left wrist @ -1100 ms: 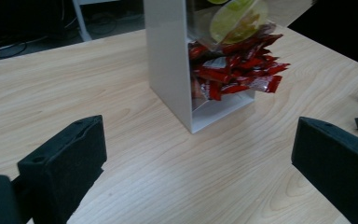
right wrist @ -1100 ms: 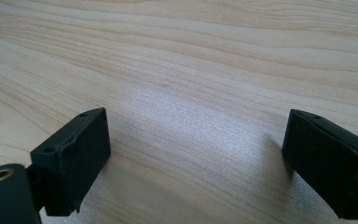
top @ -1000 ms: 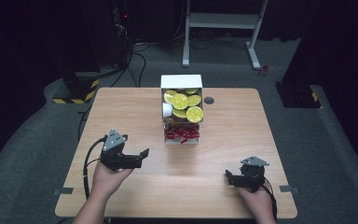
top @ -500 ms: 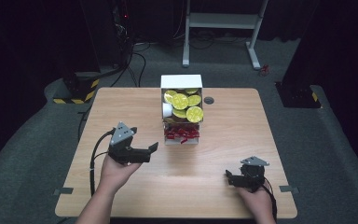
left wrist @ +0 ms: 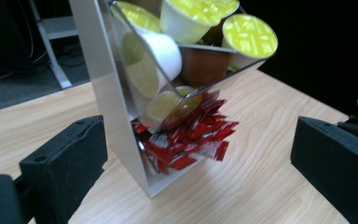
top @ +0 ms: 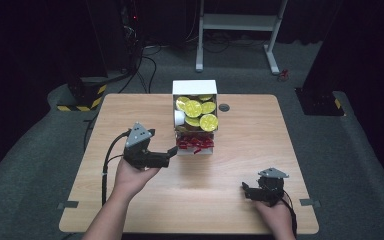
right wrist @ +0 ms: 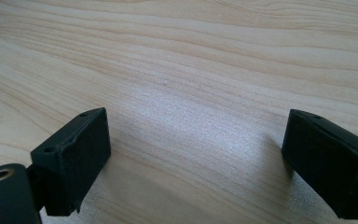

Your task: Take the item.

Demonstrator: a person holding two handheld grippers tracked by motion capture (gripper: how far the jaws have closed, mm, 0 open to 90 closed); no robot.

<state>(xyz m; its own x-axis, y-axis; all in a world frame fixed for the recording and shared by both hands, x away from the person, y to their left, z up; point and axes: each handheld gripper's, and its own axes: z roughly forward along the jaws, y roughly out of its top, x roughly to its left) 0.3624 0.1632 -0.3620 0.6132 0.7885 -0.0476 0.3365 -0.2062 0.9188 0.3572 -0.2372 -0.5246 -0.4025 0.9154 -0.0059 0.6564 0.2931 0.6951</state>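
On the left side of the wooden desk (top: 130, 210), the left gripper (top: 169, 154) was held in the person's left hand (top: 132, 175), with its jaws spread wide and nothing between them. It pointed to the right, toward the lower part of the dispenser (top: 195, 86), and its tips were just beside that lower part. In the left gripper view the red packets (left wrist: 186, 140) lay heaped in the open bottom compartment, between the two black jaws but farther off, not touched by them. Above the packets, behind a clear slanted panel, were the yellow-lidded cups (left wrist: 251, 35); one white cup lay on its side. In the high view the dispenser stood at the middle of the desk, toward the far edge, with a small dark round hole (top: 224, 107) just to its right. At the near right, the right gripper (top: 247, 191) rested low over the bare desk, well apart from the dispenser, its jaws also wide and empty.
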